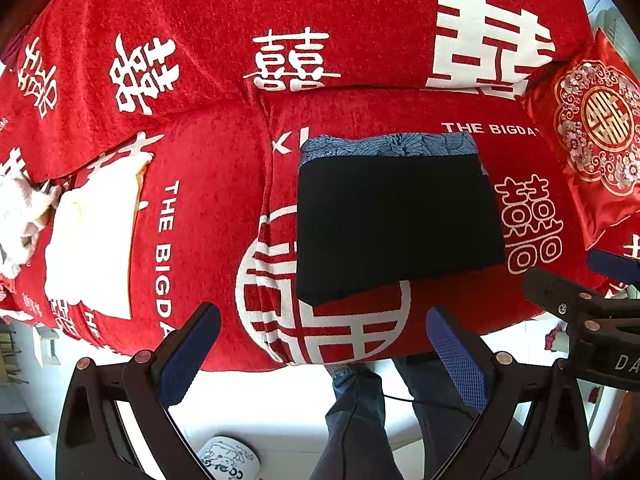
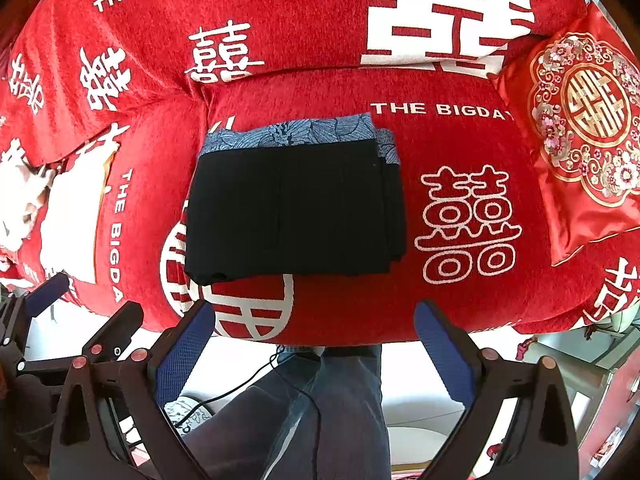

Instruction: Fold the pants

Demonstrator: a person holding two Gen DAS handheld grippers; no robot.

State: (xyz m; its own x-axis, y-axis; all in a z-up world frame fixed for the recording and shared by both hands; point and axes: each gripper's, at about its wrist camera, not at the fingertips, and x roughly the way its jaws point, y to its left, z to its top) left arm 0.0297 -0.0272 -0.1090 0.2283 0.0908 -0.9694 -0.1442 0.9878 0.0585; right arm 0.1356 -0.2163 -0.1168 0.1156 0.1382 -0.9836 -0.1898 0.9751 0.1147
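Both tongs released, empty, off the sofa's front edge: left gripper (image 1: pixel 324 344), right gripper (image 2: pixel 316 340). Black pants (image 2: pixel 296 212) lay straight ahead on the sofa seat (image 2: pixel 460 144), folded into a compact stack over a blue patterned garment (image 2: pixel 292 132), long axis left-right. Right looked slightly nearer. Fold looked done; next likely just tidying.

Matt black cloth pants (image 2: pixel 296 212), fuzzy red sofa cover (image 2: pixel 460 144), glossy satin cushion (image 2: pixel 580 128), textured blue pads (image 2: pixel 180 356)
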